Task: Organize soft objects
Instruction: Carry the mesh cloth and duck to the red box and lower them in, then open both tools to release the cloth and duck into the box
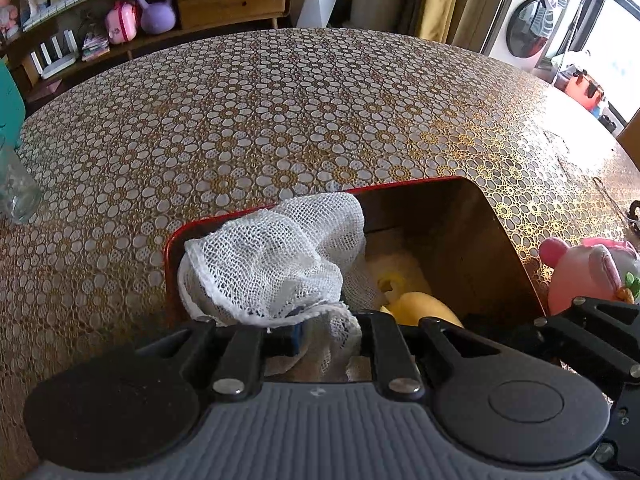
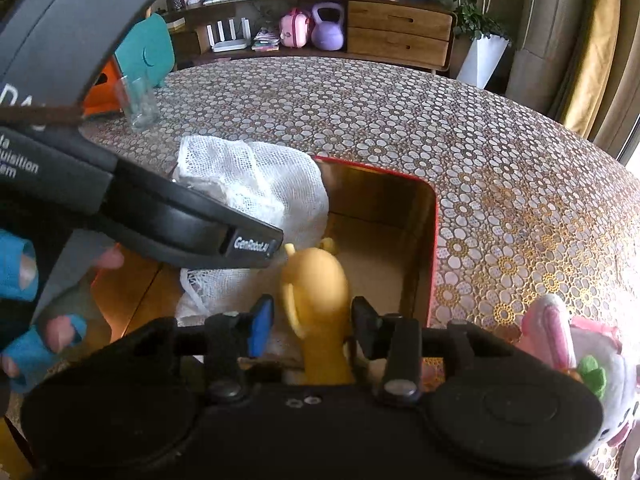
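Note:
A red-rimmed box (image 1: pixel 400 185) (image 2: pixel 435 240) stands open on the flower-patterned table. A white mesh cloth (image 1: pixel 276 256) (image 2: pixel 260 184) hangs over its left rim and runs down between the fingers of my left gripper (image 1: pixel 320 336), which is shut on it. In the right wrist view one black finger (image 2: pixel 240 240) of that gripper reaches into the cloth. A yellow plush toy (image 2: pixel 316 300) (image 1: pixel 424 308) is upright inside the box, between the jaws of my right gripper (image 2: pixel 312 320). The jaws are open, with a small gap on each side of the toy.
A pink and white plush toy (image 1: pixel 580 272) (image 2: pixel 560 336) lies on the table right of the box. A drinking glass (image 1: pixel 16 188) (image 2: pixel 140 104), a teal object (image 2: pixel 148 52) and an orange box (image 2: pixel 102 94) sit at the far left. A hand in a blue glove (image 2: pixel 20 272) holds the left gripper.

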Demonstrator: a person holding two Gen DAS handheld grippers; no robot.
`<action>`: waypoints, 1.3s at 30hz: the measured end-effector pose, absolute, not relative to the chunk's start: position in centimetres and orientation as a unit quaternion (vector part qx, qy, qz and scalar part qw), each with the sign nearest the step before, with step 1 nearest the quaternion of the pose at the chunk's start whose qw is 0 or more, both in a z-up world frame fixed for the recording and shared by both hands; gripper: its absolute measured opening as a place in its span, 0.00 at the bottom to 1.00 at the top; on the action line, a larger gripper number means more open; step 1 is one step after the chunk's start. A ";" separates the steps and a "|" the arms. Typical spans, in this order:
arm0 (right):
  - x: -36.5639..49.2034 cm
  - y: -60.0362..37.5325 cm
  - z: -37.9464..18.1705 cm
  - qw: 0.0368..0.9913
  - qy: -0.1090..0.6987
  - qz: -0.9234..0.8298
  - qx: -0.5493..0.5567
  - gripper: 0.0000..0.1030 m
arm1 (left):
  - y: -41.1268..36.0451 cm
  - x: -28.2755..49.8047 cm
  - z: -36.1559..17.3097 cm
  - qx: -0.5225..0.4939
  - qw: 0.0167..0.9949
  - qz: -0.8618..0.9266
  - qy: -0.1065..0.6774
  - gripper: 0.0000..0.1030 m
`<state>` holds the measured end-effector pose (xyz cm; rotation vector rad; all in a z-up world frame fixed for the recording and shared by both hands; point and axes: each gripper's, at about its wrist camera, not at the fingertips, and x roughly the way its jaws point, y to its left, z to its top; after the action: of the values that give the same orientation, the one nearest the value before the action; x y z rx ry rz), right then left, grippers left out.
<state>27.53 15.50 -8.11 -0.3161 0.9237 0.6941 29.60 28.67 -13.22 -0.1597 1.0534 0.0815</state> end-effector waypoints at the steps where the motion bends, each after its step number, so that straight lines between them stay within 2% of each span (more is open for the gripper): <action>1: 27.5 15.4 -8.0 0.827 0.433 0.327 -0.149 0.43 | 28.7 29.6 -13.1 -0.078 0.860 0.040 0.502 0.15; 3: 27.4 15.1 -7.8 0.828 0.432 0.327 -0.147 0.43 | 28.7 29.5 -12.9 -0.081 0.860 0.044 0.502 0.16; 5: 27.3 14.9 -7.6 0.829 0.431 0.327 -0.143 0.44 | 28.5 29.4 -12.7 -0.079 0.862 0.045 0.499 0.21; 6: 27.2 14.8 -7.4 0.829 0.431 0.328 -0.141 0.44 | 28.4 29.3 -12.5 -0.077 0.863 0.047 0.498 0.29; 7: 27.1 14.7 -7.2 0.829 0.430 0.329 -0.139 0.45 | 28.2 29.2 -12.4 -0.077 0.863 0.049 0.496 0.43; 9: 26.9 14.3 -6.8 0.830 0.428 0.330 -0.138 0.50 | 28.0 29.0 -12.1 -0.076 0.865 0.052 0.493 0.63; 21: 24.5 10.8 -3.0 0.838 0.405 0.349 -0.109 0.60 | 27.1 25.4 -8.1 -0.063 0.882 0.064 0.463 0.63; 39: 20.9 0.8 3.3 0.873 0.349 0.339 -0.017 0.64 | 18.9 18.1 -0.1 -0.021 0.923 0.020 0.383 0.65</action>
<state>20.86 0.79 3.25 -0.0347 0.7295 0.7078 18.07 18.92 -0.13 -0.0424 0.7867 0.0401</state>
